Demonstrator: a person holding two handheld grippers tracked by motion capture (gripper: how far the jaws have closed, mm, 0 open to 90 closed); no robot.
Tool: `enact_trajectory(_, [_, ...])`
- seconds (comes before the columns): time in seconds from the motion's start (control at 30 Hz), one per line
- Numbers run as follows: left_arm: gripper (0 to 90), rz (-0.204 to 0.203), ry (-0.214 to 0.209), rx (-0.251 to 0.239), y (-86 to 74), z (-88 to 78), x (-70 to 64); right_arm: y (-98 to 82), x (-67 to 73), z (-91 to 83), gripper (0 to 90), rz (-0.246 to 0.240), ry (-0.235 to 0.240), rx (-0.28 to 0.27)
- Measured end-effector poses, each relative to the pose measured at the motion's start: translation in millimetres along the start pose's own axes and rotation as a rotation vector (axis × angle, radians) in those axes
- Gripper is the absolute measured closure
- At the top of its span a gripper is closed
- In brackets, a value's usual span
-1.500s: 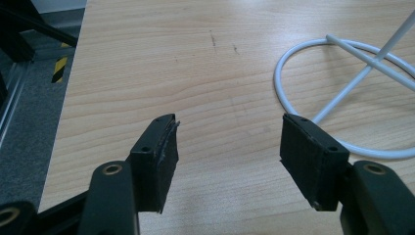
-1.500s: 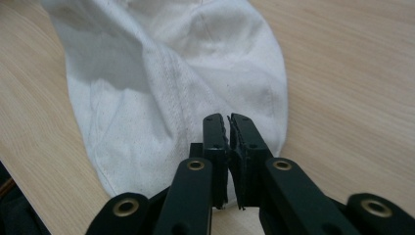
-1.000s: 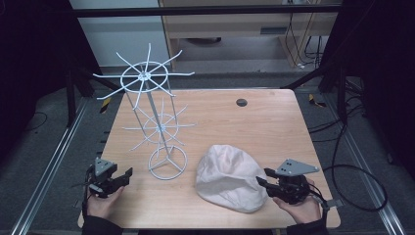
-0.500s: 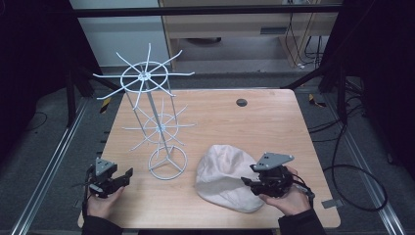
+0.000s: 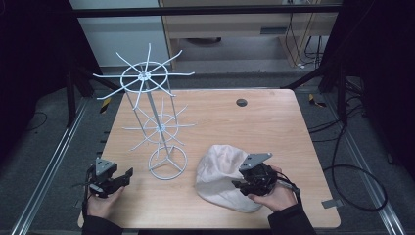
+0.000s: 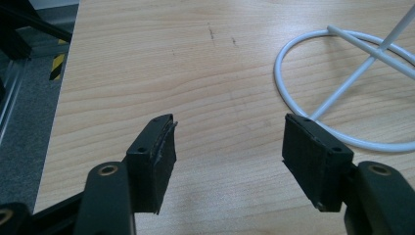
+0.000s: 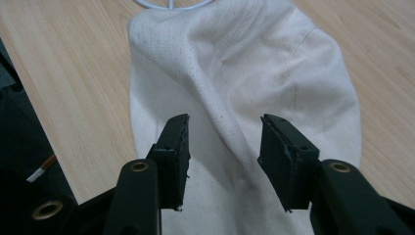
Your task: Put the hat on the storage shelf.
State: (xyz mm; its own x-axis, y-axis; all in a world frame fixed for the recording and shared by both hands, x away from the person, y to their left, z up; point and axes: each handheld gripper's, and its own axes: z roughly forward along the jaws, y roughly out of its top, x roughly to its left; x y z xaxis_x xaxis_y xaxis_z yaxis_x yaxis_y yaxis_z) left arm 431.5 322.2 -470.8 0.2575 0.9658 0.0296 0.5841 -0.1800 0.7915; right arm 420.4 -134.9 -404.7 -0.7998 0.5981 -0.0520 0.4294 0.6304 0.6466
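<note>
A white fabric cap (image 5: pixel 219 177) lies crumpled on the wooden table (image 5: pixel 264 127), front right of the middle. My right gripper (image 5: pixel 239 185) is over its right part, open. In the right gripper view its jaws (image 7: pixel 225 128) stand on either side of a raised fold of the cap (image 7: pixel 235 63), with a gap to each pad. A tall white wire rack (image 5: pixel 147 78) with spoke arms stands left of the cap on a ring base (image 5: pixel 168 163). My left gripper (image 5: pixel 125 177) rests open near the table's front left corner; its jaws (image 6: pixel 230 134) face bare wood, with the ring base (image 6: pixel 293 93) just beyond the right one.
A small black round insert (image 5: pixel 241 102) sits in the tabletop at the back. The rack's lower spokes (image 5: pixel 161 128) reach out over the left half of the table. Cables (image 5: pixel 342 147) trail on the floor to the right. The table's front edge is close under both hands.
My right gripper has moved left from the table's front right onto the cap, and its jaws now straddle a fold. The left gripper, the rack and the cap have stayed put.
</note>
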Motion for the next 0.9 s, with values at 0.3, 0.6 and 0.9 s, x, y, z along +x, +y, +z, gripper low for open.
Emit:
enact_trajectory(0.3, [36.9,0.001,0.001,0.001,0.1,0.1,0.2,1.3,-3.6,17.7,64.2,-0.004,0.01,0.048])
enact_trajectory(0.6, [36.9,0.001,0.002,0.001,0.1,0.1,0.2,2.3,-5.3,26.1,77.9,-0.011,0.006,0.083])
enact_trajectory(0.9, [36.9,0.0,0.002,0.001,0.1,0.3,0.2,1.8,-4.7,24.1,88.0,-0.015,-0.001,0.071])
